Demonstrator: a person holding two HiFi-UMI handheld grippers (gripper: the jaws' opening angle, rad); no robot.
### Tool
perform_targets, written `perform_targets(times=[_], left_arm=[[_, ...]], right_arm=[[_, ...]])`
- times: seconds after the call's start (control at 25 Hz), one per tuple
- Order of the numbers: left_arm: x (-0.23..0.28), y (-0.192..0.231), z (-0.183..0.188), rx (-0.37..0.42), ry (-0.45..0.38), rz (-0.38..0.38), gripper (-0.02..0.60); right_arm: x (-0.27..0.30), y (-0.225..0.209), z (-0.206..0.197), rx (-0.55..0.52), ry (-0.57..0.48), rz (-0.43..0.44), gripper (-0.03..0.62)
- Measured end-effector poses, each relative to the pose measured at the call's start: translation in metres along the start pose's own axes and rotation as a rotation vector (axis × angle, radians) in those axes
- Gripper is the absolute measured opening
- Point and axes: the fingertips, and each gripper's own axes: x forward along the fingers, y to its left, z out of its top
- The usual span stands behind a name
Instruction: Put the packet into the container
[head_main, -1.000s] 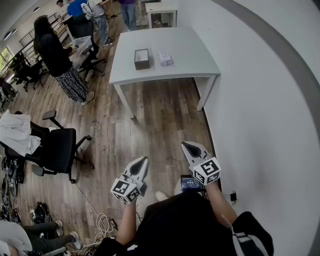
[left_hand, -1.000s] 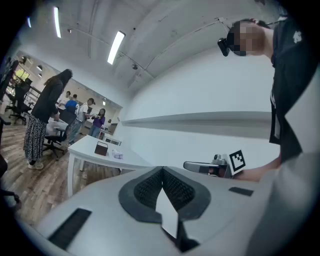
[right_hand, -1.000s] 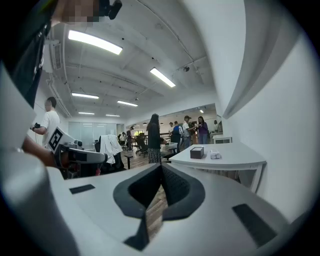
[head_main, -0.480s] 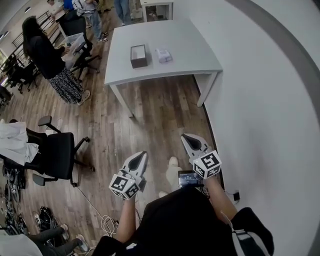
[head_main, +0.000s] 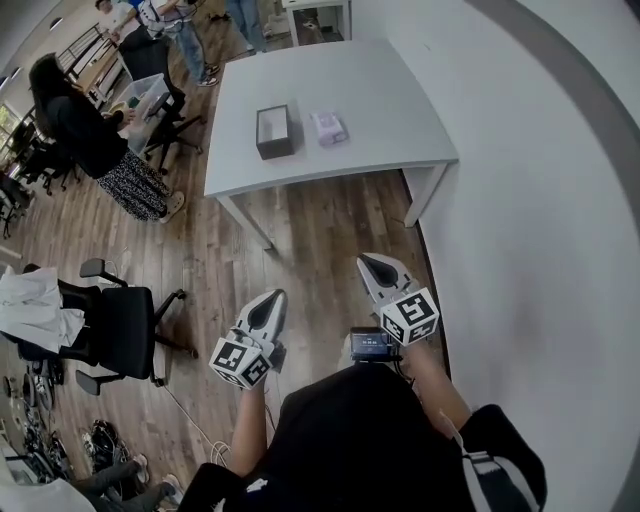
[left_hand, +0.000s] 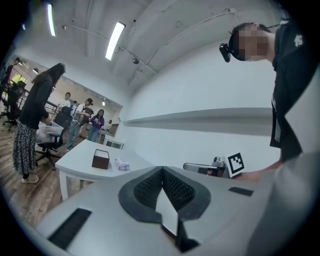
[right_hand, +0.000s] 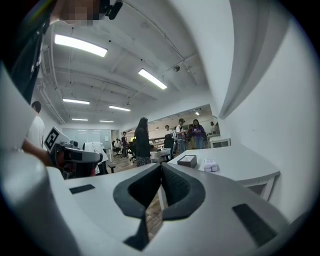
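A dark open-topped container (head_main: 273, 130) stands on a white table (head_main: 380, 110) far ahead of me, with a small pale packet (head_main: 329, 127) just to its right. Both grippers hang over the wooden floor, well short of the table. My left gripper (head_main: 272, 298) is shut and holds nothing; my right gripper (head_main: 368, 264) is likewise shut and holds nothing. In the left gripper view the container (left_hand: 100, 159) and packet (left_hand: 121, 164) sit beyond the shut jaws. The right gripper view shows the container (right_hand: 187, 160) and the packet (right_hand: 209, 165) past its shut jaws.
A white wall (head_main: 540, 200) runs along the right, close to the table's right end. A black office chair (head_main: 125, 325) stands on the floor at the left. A person in a patterned skirt (head_main: 95, 140) stands left of the table, with other people farther back.
The table has come nearer and lower in the head view as I walk toward it. Both grippers stay shut and keep their place in front of me.
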Motion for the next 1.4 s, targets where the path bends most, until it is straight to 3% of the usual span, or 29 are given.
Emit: perform_targets(times=[0.24,0.6,0.8,1.4], left_arm=[[0.055,0.022,0.01,-0.005,0.001,0.026,0.008],[0.089,0.073,0.015,-0.02,0.031,0.044,0.008],[0.11,0.126,0.015,-0.044,0.01,0.016,0.008],[0.169,0.297,0.083,-0.065,-0.036,-0.1,0.008]], right_arm=[[0.035,-0.058,0.003,0.03,-0.005,0.004,0.021],[0.088,-0.079,-0.008,0.053,0.028,0.019,0.021],[0.134,-0.091,-0.012,0.035,0.059,-0.003,0.021],[0.306,-0.101,0.031,-0.038,0.074,-0.118,0.021]])
